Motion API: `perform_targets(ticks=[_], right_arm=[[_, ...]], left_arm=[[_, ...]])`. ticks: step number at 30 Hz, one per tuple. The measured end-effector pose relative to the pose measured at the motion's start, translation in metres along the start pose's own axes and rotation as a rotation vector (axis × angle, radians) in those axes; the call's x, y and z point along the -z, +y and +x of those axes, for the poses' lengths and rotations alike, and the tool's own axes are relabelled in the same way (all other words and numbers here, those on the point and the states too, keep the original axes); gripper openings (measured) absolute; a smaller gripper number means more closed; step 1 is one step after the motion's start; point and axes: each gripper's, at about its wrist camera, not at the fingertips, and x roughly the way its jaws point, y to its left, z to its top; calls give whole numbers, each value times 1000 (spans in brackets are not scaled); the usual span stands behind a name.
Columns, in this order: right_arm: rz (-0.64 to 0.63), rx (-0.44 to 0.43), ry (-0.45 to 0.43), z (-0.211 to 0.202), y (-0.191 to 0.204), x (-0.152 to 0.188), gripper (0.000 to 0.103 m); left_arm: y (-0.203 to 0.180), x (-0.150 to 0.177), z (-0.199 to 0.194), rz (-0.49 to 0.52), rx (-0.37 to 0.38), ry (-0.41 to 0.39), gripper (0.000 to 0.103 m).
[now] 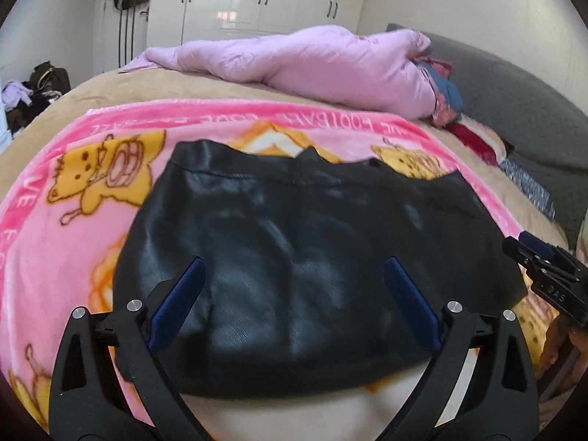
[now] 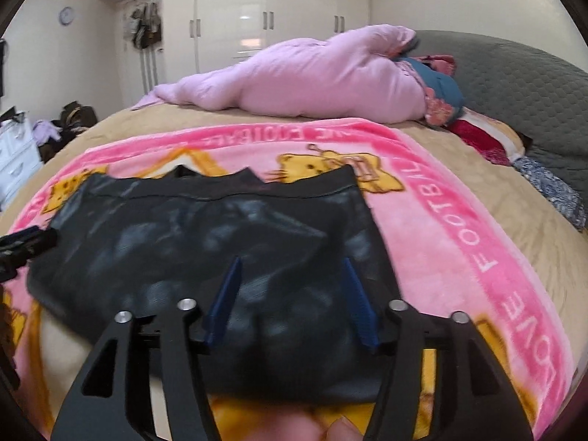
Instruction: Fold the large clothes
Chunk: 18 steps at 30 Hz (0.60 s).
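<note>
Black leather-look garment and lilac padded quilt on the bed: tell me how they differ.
The black leather-look garment is dark, glossy and lies folded flat; the lilac padded quilt is pale, matte and heaped in a puffy bundle. The garment lies on the pink cartoon blanket; the quilt lies behind it.

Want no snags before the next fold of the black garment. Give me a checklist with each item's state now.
1. Left gripper free of cloth: ok, jaws wide, nothing between them.
2. Right gripper free of cloth: ok, jaws apart, empty.
3. Black garment lying on the pink blanket: ok, folded, none of it lifted.
4. Garment edges lined up: not ok, far edge jagged, an under layer pokes out.
5. Surface smooth: cannot tell, picture blurred.
6. Space beyond the garment: ok, the lilac duvet lies well back.
</note>
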Motion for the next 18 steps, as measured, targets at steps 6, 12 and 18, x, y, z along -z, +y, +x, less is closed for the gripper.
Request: perform_targets(ticks=[6, 12, 18], right_arm=[[-23, 1, 49, 3, 10, 10, 62], [39, 3, 120, 10, -2, 22, 64], [100, -9, 213, 22, -14, 36, 65]], left_arm=[[-2, 10, 3, 8, -15, 45, 91], [-1, 17, 6, 1, -40, 80, 91], [0, 28, 18, 12, -50, 130, 91]])
